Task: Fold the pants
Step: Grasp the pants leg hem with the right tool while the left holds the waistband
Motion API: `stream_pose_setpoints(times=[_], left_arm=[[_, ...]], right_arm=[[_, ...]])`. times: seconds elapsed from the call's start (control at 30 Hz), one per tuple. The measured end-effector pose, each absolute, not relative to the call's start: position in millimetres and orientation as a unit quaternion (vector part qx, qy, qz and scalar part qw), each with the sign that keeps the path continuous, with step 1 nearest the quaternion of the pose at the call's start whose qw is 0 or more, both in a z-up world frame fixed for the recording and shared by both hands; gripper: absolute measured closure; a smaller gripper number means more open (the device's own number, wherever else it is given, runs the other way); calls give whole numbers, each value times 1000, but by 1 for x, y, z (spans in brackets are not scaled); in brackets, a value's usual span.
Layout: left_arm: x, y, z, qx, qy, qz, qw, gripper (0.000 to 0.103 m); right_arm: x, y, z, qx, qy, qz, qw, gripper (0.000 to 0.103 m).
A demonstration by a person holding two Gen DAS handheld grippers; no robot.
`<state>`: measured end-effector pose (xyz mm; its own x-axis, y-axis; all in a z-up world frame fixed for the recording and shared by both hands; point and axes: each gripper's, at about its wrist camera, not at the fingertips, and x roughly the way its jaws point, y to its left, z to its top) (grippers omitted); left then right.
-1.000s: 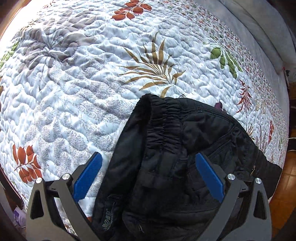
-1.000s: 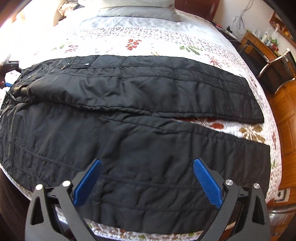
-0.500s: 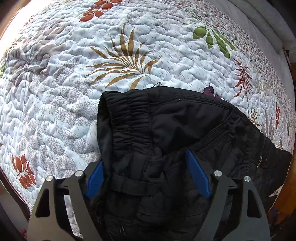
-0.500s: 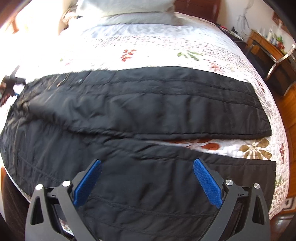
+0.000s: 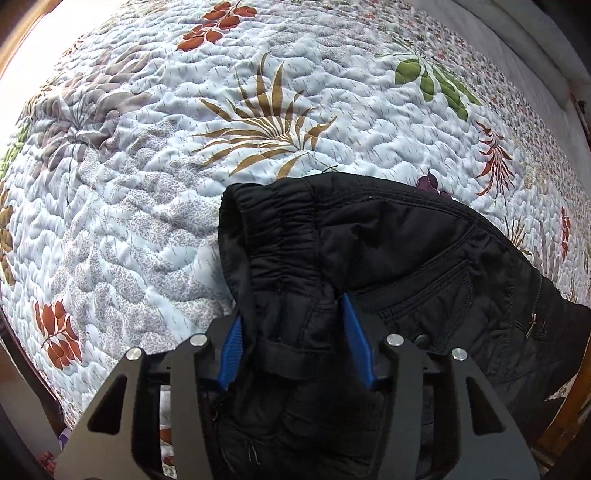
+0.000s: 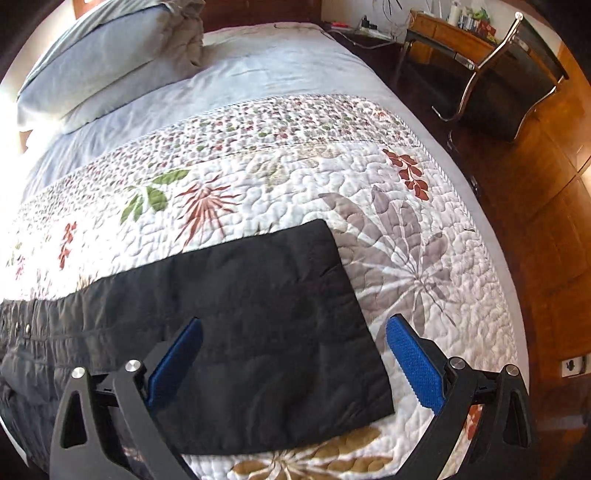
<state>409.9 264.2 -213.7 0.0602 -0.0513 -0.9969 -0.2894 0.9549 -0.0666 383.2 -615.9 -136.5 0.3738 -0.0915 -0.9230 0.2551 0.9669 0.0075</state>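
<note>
Black padded pants (image 5: 406, 251) lie on a quilted floral bedspread (image 5: 184, 155). In the left wrist view their elastic waistband (image 5: 280, 236) bunches up between my blue pads. My left gripper (image 5: 291, 332) points down, its jaws closing on that waistband fold, and the pads press the fabric from both sides. In the right wrist view one trouser leg (image 6: 258, 295) stretches across the bed and ends in a straight hem (image 6: 354, 306). Just above that leg end hovers my right gripper (image 6: 294, 325), open, its pads not touching the cloth.
Grey-blue pillows (image 6: 96, 62) and a plain sheet (image 6: 221, 85) lie at the head of the bed. To the right are a wooden floor (image 6: 535, 229), a metal-framed chair (image 6: 498, 85) and a cluttered desk (image 6: 454, 33). The bed's edge (image 6: 480, 221) runs close on the right.
The left jaws have narrowed from wide open onto the bunched waistband. The right gripper has swept along the pants from mid-leg to the hem end, staying open.
</note>
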Motion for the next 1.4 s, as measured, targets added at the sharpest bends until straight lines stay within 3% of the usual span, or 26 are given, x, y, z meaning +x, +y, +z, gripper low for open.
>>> stream_pose_setpoints(times=[0.43, 0.57, 0.63, 0.73, 0.77, 0.87, 1.1, 1.4], left_arm=[[427, 255, -228, -115, 689, 84, 711, 48], [427, 247, -223, -103, 687, 89, 714, 50], [427, 244, -222, -99, 686, 91, 715, 51], [428, 237, -220, -93, 685, 91, 717, 54], [428, 235, -218, -92, 684, 91, 717, 55], [425, 233, -212, -86, 681, 91, 722, 60], [408, 226, -188, -85, 660, 77, 743, 68], [356, 221, -134, -121, 586, -2, 802, 69]], right_arm=[[447, -639, -195, 50, 598, -74, 796, 6], [453, -632, -204, 37, 608, -55, 791, 32], [453, -626, -205, 16, 608, -55, 792, 38], [450, -619, -201, -19, 605, -64, 793, 59], [448, -617, -198, -29, 603, -69, 794, 72], [442, -605, -187, -63, 596, -69, 798, 87], [421, -574, -142, -126, 545, -72, 826, 91], [310, -555, -44, -93, 383, -33, 919, 91]])
